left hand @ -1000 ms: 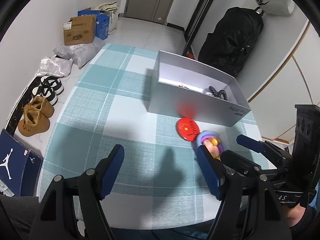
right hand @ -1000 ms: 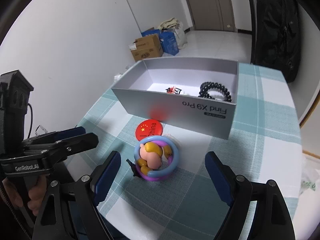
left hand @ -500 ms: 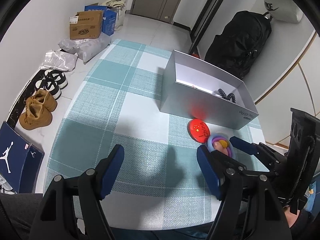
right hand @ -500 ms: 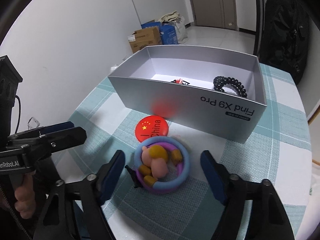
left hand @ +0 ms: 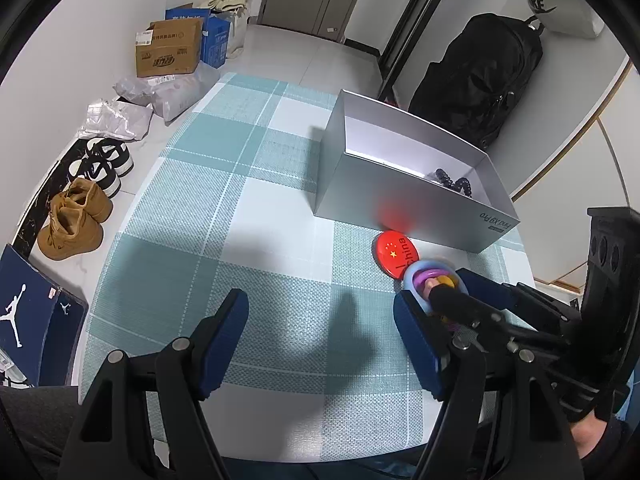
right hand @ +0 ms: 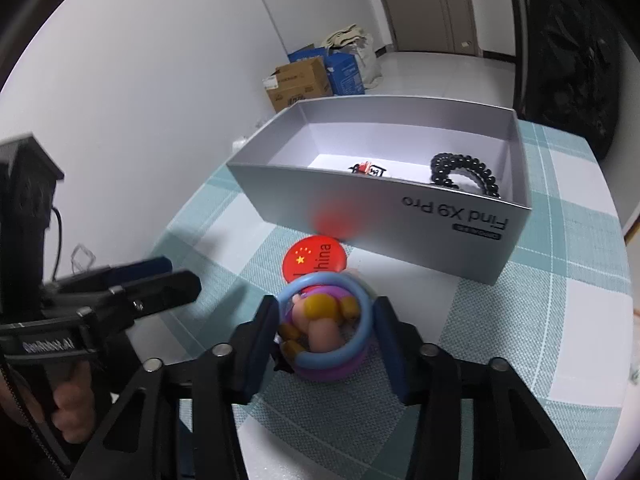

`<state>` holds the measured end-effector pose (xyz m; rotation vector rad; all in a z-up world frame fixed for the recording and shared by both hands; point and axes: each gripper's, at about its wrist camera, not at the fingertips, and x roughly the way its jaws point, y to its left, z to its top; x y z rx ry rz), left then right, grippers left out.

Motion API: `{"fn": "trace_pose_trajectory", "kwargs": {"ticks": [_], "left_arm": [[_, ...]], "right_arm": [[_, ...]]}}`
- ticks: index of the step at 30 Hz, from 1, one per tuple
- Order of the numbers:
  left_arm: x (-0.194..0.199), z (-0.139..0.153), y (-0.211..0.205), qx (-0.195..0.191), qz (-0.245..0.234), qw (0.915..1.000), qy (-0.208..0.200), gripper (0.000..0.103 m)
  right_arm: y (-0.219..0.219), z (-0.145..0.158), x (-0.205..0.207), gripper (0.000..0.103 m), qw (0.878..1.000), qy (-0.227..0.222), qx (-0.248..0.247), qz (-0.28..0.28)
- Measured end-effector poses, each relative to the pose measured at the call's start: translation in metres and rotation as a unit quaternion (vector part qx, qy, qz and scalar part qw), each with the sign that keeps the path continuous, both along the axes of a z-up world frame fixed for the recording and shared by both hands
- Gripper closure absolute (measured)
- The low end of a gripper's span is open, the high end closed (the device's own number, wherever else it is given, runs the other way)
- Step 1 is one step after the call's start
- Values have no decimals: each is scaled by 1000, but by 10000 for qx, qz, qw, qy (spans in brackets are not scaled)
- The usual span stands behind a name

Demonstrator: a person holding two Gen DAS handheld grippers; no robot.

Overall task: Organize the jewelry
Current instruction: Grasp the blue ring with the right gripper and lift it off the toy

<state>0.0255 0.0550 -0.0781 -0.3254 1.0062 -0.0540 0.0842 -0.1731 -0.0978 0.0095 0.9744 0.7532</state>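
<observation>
Rings (right hand: 326, 330), one blue on top of one purple, with a small figure and yellow beads inside them, sit on the bench (right hand: 532, 320) between the jaws of the right gripper (right hand: 326, 336). These jaws stand close on both sides of the rings and seem to touch them, so I judge they are pinching the bundle, though the contact on the right side is not fully clear. Just ahead of the jaws lies a red badge (right hand: 314, 260), and the blue ring partly covers its near edge. Further ahead stands the grey box (right hand: 400, 216), open on top, with a black bead bracelet (right hand: 466, 172) and a small dark item (right hand: 366, 169) already inside. The left gripper (left hand: 320, 344) hangs over bare checked cloth with its jaws spread wide and nothing between them. The risk from here, as I judge it, is that the bundle is loose: the rings are stacked and smooth, so a lift may take only the blue ring and drop the purple one or the figure. The badge could also be dragged along, because the ring lies over it.
</observation>
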Motion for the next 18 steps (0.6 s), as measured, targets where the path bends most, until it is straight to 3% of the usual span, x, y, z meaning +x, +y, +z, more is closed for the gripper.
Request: {"fn": "trace_pose_trajectory", "kwargs": {"ticks": [18], "left_arm": [[4,-2,-4,-157,-16,9999,52,32]], "right_arm": [[-10,6,-2,84,9994,192,270,73]]}}
